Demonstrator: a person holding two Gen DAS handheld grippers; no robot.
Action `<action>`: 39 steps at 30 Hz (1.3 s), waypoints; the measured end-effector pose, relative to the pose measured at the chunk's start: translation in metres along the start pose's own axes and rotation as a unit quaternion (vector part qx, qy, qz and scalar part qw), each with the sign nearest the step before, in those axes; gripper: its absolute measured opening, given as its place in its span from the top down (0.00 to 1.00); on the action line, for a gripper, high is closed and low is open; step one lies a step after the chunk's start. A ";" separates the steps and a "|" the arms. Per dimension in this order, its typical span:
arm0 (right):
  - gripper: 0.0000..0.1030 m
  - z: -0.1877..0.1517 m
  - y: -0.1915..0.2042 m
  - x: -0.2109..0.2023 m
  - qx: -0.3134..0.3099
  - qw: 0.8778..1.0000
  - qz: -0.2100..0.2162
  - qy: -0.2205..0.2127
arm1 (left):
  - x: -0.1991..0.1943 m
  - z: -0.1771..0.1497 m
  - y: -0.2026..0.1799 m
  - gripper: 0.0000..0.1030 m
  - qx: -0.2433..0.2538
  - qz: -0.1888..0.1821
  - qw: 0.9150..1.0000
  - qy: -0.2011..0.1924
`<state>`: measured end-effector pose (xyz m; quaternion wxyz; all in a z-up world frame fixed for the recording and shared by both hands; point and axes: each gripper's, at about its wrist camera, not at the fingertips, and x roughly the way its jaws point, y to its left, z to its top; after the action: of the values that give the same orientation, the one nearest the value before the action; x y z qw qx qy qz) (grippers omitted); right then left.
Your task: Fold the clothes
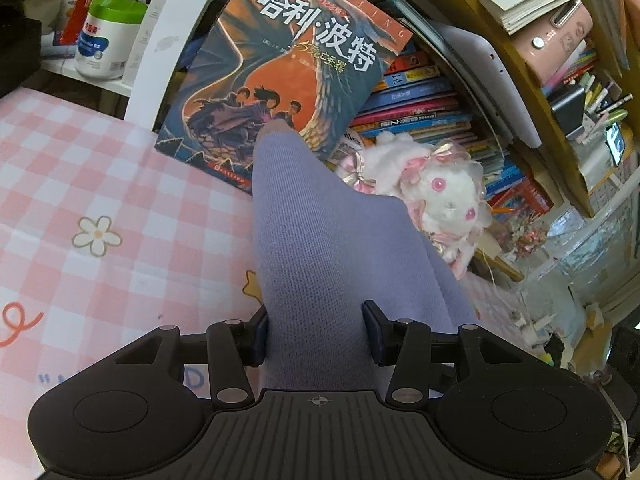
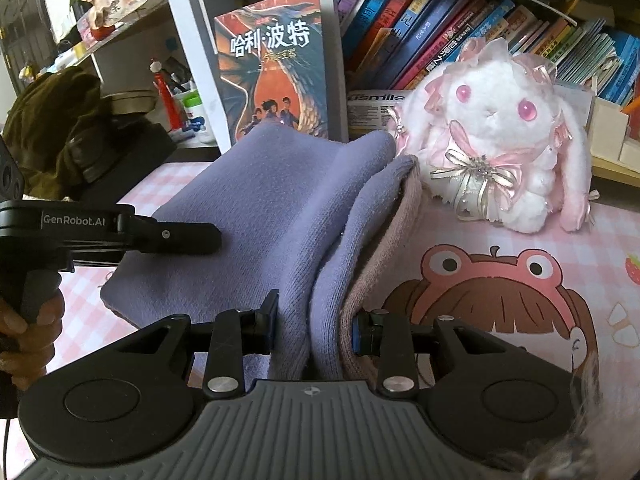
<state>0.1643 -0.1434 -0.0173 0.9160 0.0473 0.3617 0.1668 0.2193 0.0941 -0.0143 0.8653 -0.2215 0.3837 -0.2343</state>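
the pink checked desk mat took up the whole lower field, flowers and a cartoon frog-hat girl printed on it, the girl down at four o'clock in the right wrist view. above it at twelve o'clock ran the shelf of books, spines leaning in a packed row.

and there was the lilac garment, bunched into thick folds in the middle of the mat, lifted at its near edge and running away toward twelve o'clock, where its far end reached the foot of the harry potter book that stood upright against the shelf. a pinkish lining showed along its right fold.

the right gripper was clamped on that near edge, both pads pressed into lilac and pink layers. the left gripper had the cloth running straight between its fingers; the left pad touched the fabric, the right pad sat just at its side, so it read as gripping the garment. in the right wrist view that same left gripper came in from nine o'clock, over the lilac cloth.

the white plush rabbit with pink eyes and ribbons sat at two o'clock, just beside the garment's far fold. smallest, a green-lidded tub stood at eleven o'clock in the left wrist view.
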 end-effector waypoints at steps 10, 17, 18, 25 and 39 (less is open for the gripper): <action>0.71 0.005 -0.004 0.029 -0.010 1.000 0.016 0.010 | 0.015 0.000 0.023 0.56 -0.020 0.017 1.000 0.000; 0.64 -0.003 -0.020 0.046 0.054 0.998 0.038 0.022 | 0.021 -0.008 0.035 0.51 -0.043 0.027 0.999 0.000; 0.61 -0.004 -0.023 0.046 0.066 0.997 0.040 0.023 | 0.021 -0.008 0.034 0.51 -0.041 0.030 0.999 -0.001; 0.25 -0.004 -0.022 0.038 0.075 0.997 -0.014 0.032 | 0.000 -0.009 0.019 0.36 -0.013 0.073 0.997 -0.038; 0.15 -0.032 -0.009 -0.037 0.072 0.988 -0.133 -0.029 | -0.071 -0.052 -0.033 0.29 0.049 0.172 0.977 -0.117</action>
<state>0.1197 -0.1656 -0.0186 0.9345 0.0696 0.3487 0.0152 0.1295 0.0982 0.0120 0.9415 -0.1356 0.2998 -0.0732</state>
